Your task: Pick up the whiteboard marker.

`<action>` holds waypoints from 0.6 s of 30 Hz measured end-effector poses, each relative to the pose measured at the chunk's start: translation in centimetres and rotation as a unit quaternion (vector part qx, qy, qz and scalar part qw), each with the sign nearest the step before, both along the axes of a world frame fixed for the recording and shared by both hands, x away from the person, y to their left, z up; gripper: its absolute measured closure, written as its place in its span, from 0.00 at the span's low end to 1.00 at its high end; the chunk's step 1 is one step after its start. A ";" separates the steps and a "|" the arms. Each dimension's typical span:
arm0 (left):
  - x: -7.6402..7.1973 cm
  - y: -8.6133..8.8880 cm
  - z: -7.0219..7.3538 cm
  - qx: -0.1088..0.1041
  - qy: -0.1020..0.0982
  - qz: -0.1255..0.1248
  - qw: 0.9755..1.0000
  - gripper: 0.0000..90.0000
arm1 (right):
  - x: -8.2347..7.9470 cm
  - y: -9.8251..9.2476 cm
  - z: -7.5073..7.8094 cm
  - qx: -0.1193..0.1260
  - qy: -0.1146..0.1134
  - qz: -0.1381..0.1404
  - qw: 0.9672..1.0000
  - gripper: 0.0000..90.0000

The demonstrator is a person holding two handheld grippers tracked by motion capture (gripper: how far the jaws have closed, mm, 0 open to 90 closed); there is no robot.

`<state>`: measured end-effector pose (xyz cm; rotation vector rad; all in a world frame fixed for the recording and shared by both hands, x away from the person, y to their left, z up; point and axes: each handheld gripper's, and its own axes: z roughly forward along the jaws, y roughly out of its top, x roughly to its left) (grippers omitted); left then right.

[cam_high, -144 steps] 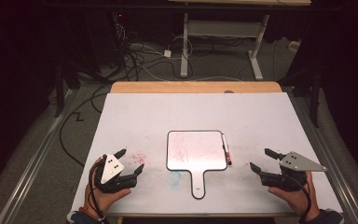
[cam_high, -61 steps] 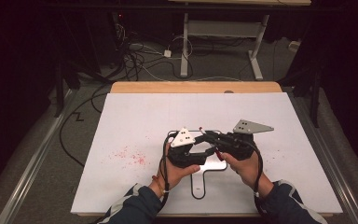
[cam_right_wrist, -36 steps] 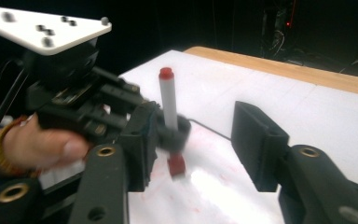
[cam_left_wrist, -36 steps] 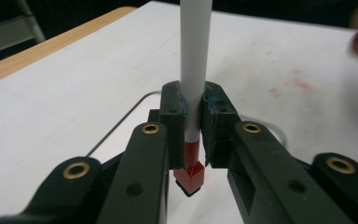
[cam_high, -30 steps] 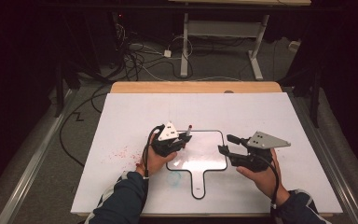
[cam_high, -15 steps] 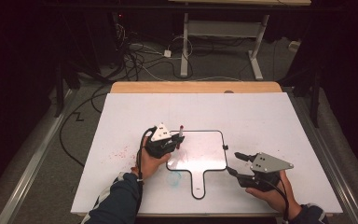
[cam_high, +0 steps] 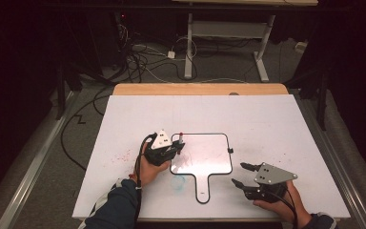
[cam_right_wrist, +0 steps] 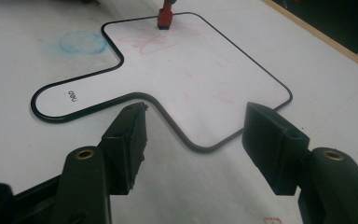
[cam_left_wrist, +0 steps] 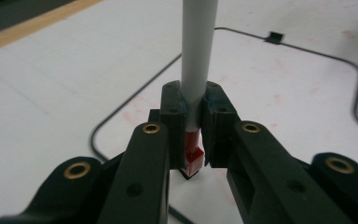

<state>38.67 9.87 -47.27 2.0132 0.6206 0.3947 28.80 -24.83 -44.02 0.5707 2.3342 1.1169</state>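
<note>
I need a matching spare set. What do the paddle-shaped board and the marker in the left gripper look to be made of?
Paddle-shaped board: seemingly glossy white dry-erase laminate, since faint red smears sit on its sheen; its thin black rim looks like plastic, though that is uncertain. Marker: smooth matte grey barrel with a red end, probably plastic, clamped between the left gripper pads.

We take this for a lab or test room set up for recording. We see a white-topped table (cam_high: 267, 124) with a wooden edge (cam_high: 200, 89) standing on a grey carpeted floor (cam_high: 38, 157) in a dark room, loose cables (cam_high: 143, 59) strewn behind it, and the white metal frame of a height-adjustable desk (cam_high: 228, 33) at the back.
</note>
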 end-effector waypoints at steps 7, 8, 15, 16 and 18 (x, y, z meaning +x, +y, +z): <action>-2.3 -1.4 0.0 0.008 -0.003 -0.040 0.999 0.88 | -0.6 -0.6 0.0 -0.002 -0.004 0.005 1.000 0.42; -2.6 -1.5 0.0 0.012 -0.006 -0.045 0.999 0.88 | -0.7 -0.7 -0.1 0.000 -0.003 0.006 1.000 0.41; -0.8 -0.5 -0.3 0.022 -0.026 -0.031 0.999 0.88 | -0.2 -1.1 -0.4 0.012 -0.007 -0.005 1.000 0.34; 0.0 0.0 -0.3 0.030 -0.037 -0.012 0.999 0.88 | 0.1 -1.0 -0.4 0.017 -0.011 -0.012 1.000 0.32; 0.2 0.2 -0.3 0.033 -0.038 -0.005 0.999 0.88 | 0.2 -0.9 -0.5 0.020 -0.011 -0.016 1.000 0.31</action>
